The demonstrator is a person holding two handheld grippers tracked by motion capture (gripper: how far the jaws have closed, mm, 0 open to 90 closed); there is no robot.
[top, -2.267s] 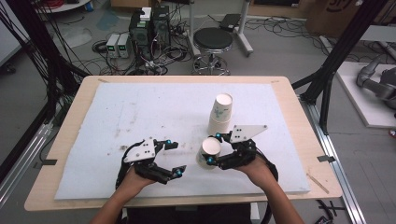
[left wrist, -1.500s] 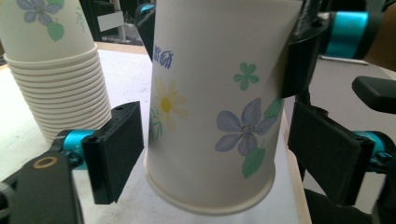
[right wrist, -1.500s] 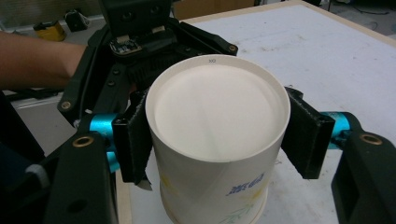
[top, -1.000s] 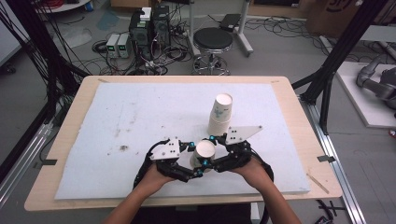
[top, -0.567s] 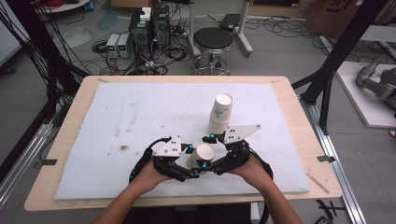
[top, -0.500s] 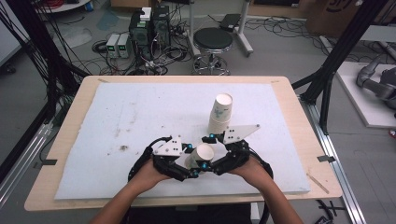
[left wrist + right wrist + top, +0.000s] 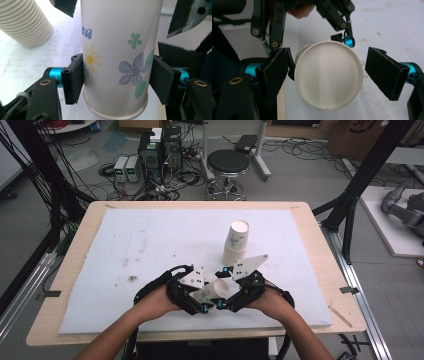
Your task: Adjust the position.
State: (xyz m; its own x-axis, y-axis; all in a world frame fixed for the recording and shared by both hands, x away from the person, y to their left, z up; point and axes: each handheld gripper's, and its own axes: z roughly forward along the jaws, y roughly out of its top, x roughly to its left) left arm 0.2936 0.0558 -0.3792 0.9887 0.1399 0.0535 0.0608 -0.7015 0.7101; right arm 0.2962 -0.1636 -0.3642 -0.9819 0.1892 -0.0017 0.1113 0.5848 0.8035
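Note:
A white paper cup [image 7: 216, 290] printed with flowers hangs just above the white mat near the table's front edge. My left gripper [image 7: 207, 295] is shut on it: its jaws have just been closing, and both black pads [image 7: 73, 77] press the cup's [image 7: 117, 50] sides. My right gripper [image 7: 226, 289] faces it from the other side. Its jaws have just been opening and stand open around one round end of the cup [image 7: 328, 75], with a gap showing at the right pad [image 7: 387, 72].
A stack of paper cups [image 7: 236, 242] stands on the white mat [image 7: 150, 235] just behind the grippers, and its ribbed side [image 7: 25, 22] lies left of the held cup. A stool [image 7: 227, 165] and electronics sit on the floor beyond the table.
The left gripper has closed on the cup and lifted it slightly. The right gripper has let go of the cup and opened wide, staying in place.

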